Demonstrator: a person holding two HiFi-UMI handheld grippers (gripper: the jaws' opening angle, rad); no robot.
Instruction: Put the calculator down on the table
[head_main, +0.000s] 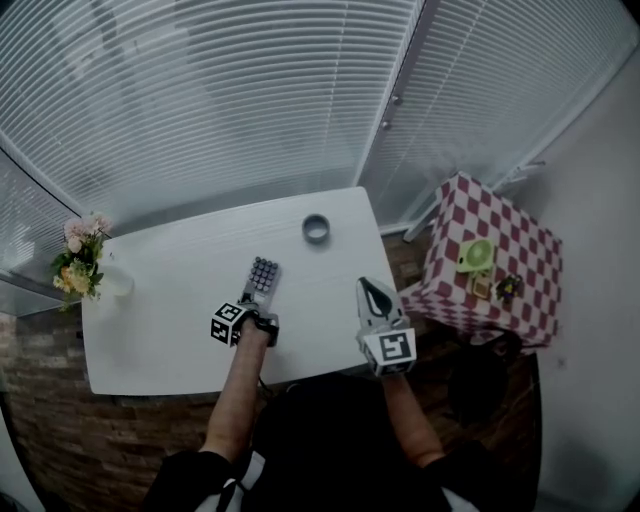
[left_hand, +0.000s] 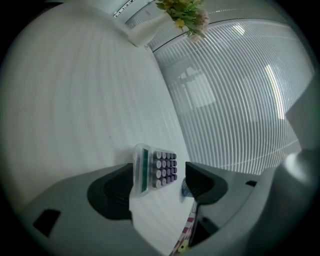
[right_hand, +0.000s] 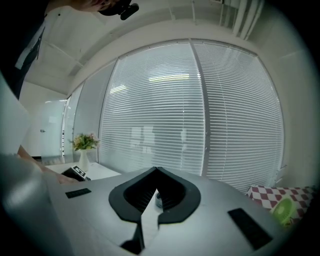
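Flat on the white surface (head_main: 160, 300), keys up: the calculator (head_main: 262, 276) (left_hand: 157, 168), just ahead of the left tongs (head_main: 264, 318) (left_hand: 161, 186), released and spread wide, pads clear of its sides. Right tongs (head_main: 372, 290) (right_hand: 156, 170) clenched on nothing, near the surface's right edge. Farther back, a grey ring (head_main: 317, 229); at the left end, flowers (head_main: 82, 262); off right, a checked side table (head_main: 520, 250).
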